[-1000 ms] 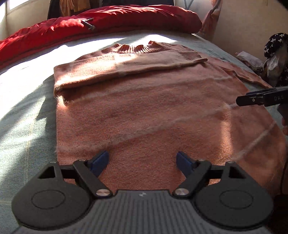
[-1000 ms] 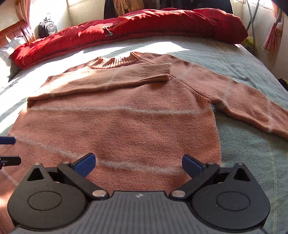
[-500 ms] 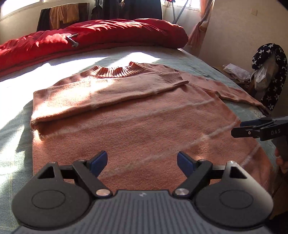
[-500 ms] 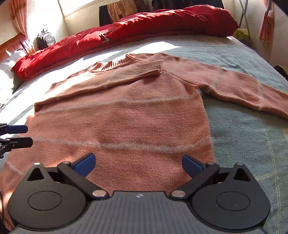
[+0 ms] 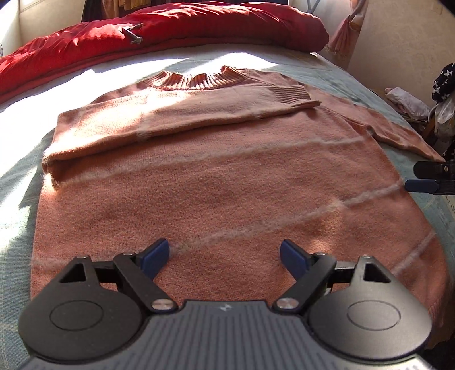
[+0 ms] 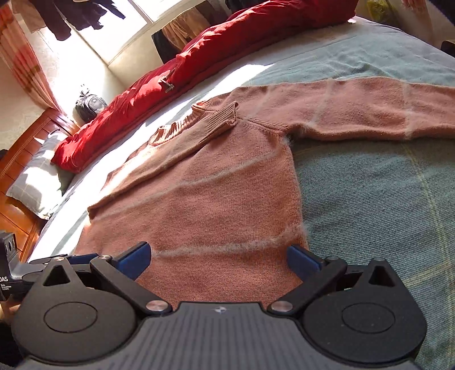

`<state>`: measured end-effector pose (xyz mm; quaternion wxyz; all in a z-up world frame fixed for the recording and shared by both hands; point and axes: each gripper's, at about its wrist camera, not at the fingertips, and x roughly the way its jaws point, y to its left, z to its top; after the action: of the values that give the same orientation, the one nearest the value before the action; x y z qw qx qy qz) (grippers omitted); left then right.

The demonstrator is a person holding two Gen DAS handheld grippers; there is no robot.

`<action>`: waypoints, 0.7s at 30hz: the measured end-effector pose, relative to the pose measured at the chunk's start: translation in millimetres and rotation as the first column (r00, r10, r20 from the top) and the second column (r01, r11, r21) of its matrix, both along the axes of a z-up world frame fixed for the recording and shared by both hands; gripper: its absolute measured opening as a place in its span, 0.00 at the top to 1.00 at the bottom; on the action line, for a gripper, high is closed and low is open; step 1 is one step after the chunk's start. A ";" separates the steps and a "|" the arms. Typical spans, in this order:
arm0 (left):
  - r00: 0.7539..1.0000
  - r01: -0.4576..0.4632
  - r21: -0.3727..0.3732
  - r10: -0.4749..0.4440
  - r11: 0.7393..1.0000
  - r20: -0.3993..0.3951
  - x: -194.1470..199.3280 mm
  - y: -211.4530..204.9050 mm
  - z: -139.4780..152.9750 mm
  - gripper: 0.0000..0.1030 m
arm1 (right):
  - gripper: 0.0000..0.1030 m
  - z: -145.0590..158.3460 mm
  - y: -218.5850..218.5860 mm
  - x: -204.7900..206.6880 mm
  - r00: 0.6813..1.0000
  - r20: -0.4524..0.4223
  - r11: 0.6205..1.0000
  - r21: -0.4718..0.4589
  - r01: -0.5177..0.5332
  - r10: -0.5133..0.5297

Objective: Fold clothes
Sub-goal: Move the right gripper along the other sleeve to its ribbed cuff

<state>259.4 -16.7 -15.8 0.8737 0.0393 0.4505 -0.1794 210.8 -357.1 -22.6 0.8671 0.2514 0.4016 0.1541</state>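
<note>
- The left gripper (image 5: 224, 254) hangs over the sweater's (image 5: 227, 185) lower part, near the hem; its 2 blue-padded fingers (image 5: 155, 256) are spread wide with only knit fabric seen below them, and nothing is pinched.
- The right gripper (image 6: 219, 257) hangs over the hem corner on the side of the outstretched sleeve, jaws likewise spread wide and empty; one blue pad (image 6: 303, 261) shows against the sweater's side edge, though whether it touches the knit cannot be told.
- In the left wrist view the right gripper (image 5: 426, 178) shows at the picture's right margin, beside the sweater's side edge.
- In the right wrist view the left gripper's body (image 6: 17, 273) shows at the lower left.
- The sweater (image 6: 216, 199), salmon-pink with thin pale stripes, lies flat in the middle of the bed (image 6: 369, 199), collar toward the far edge.
- 1 sleeve (image 5: 176, 113) is folded across the chest, its ribbed cuff (image 5: 293, 95) near the collar.
- The other sleeve (image 6: 355, 111) stretches out flat over the grey-green cover toward the bed's side edge.
- A red duvet (image 5: 199, 25) is bunched along the bed's far edge.
- A pillow (image 6: 37, 182) lies at the far corner by the wooden headboard (image 6: 25, 148).
</note>
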 end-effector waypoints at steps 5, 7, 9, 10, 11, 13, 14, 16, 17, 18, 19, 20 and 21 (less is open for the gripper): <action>1.000 0.000 -0.008 0.000 1.000 0.016 0.4 -18.4 11.1 0.17 | 0.00 9.4 -44.3 -0.1 0.990 0.061 0.992 0.040 0.121 -0.123; 1.000 0.002 0.004 -0.002 1.000 0.010 2.1 -25.5 10.4 0.17 | 0.00 7.5 -68.2 -2.0 0.979 0.065 0.980 0.070 0.189 -0.193; 1.000 0.003 0.013 -0.003 1.000 0.002 3.8 -31.8 9.1 0.17 | 0.00 2.3 -94.0 -6.4 0.959 0.059 0.957 0.111 0.269 -0.276; 1.000 0.004 0.018 -0.003 1.000 -0.003 4.4 -34.3 8.3 0.17 | 0.00 -1.5 -107.2 -9.3 0.946 0.053 0.940 0.139 0.310 -0.320; 1.000 0.004 0.024 -0.004 1.000 -0.007 5.1 -36.8 7.4 0.17 | 0.00 -5.5 -120.2 -12.8 0.932 0.044 0.922 0.168 0.349 -0.360; 1.000 0.003 0.033 -0.002 0.999 -0.011 6.6 -41.0 6.6 0.17 | 0.00 -13.0 -142.8 -19.4 0.901 0.024 0.882 0.218 0.418 -0.433; 1.000 0.002 0.036 -0.001 0.999 -0.013 7.2 -42.9 6.5 0.17 | 0.00 -16.8 -154.1 -22.7 0.884 0.012 0.859 0.243 0.451 -0.468; 1.000 -0.002 0.040 0.002 0.999 -0.015 8.0 -45.4 6.3 0.17 | 0.00 -24.3 -176.8 -29.4 0.845 -0.014 0.807 0.289 0.515 -0.535; 1.000 -0.002 0.041 0.003 0.999 -0.016 8.1 -46.8 6.2 0.17 | 0.00 -27.5 -186.9 -32.0 0.826 -0.026 0.782 0.308 0.542 -0.563; 1.000 -0.003 0.043 0.004 0.999 -0.016 8.1 -47.8 6.3 0.17 | 0.00 -29.6 -194.8 -33.0 0.811 -0.035 0.762 0.319 0.563 -0.584; 1.000 -0.006 0.044 0.006 0.999 -0.018 7.9 -48.4 5.9 0.17 | 0.00 -31.5 -202.1 -33.7 0.796 -0.043 0.744 0.329 0.582 -0.603; 1.000 -0.008 0.045 0.009 0.999 -0.020 7.7 -49.0 5.5 0.17 | 0.00 -32.8 -207.9 -33.6 0.783 -0.049 0.728 0.338 0.597 -0.620; 1.000 -0.013 0.047 0.014 0.999 -0.022 7.6 -49.1 5.1 0.17 | 0.00 -34.0 -213.4 -33.1 0.770 -0.054 0.711 0.345 0.612 -0.636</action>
<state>267.0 -65.9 -10.7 0.8686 0.0549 0.4646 -0.1634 177.7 -570.5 -56.6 0.8235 0.5136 0.2298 -0.0717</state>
